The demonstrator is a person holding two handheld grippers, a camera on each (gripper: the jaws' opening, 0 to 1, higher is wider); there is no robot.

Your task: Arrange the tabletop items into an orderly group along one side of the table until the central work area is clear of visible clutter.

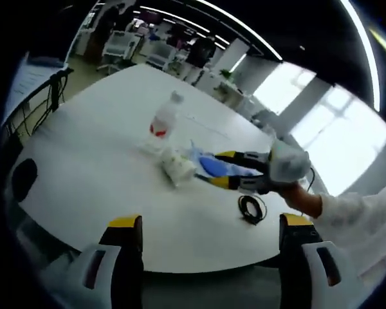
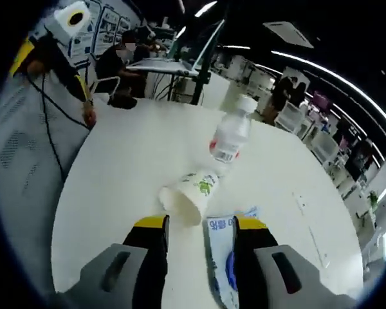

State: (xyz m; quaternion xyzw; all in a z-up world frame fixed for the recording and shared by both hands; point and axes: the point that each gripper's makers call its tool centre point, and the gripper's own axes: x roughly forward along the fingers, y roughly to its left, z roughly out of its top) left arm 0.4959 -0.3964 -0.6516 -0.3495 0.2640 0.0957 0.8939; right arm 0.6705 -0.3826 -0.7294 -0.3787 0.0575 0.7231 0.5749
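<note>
A clear water bottle [image 1: 164, 122] with a red label stands upright on the white round table [image 1: 103, 161]. Just in front of it a paper cup [image 1: 179, 166] lies on its side. Beside the cup lies a flat blue and white packet [image 1: 212, 166]. My right gripper [image 1: 223, 168], held by a gloved hand, reaches in from the right with a jaw on each side of that packet. In the right gripper view, the right gripper [image 2: 201, 225] is open, the packet [image 2: 220, 248] lies between and partly under its jaws, and the cup [image 2: 190, 193] and bottle [image 2: 230, 138] are ahead. My left gripper [image 1: 212, 225] hangs open at the near table edge.
A coil of black cable [image 1: 252, 209] lies on the table near the gloved hand. A small flat white item [image 2: 300, 203] lies far right. Office chairs and desks [image 1: 122, 48] stand beyond the table. A person in grey [image 2: 26, 148] stands at the table's left edge, and others sit farther back.
</note>
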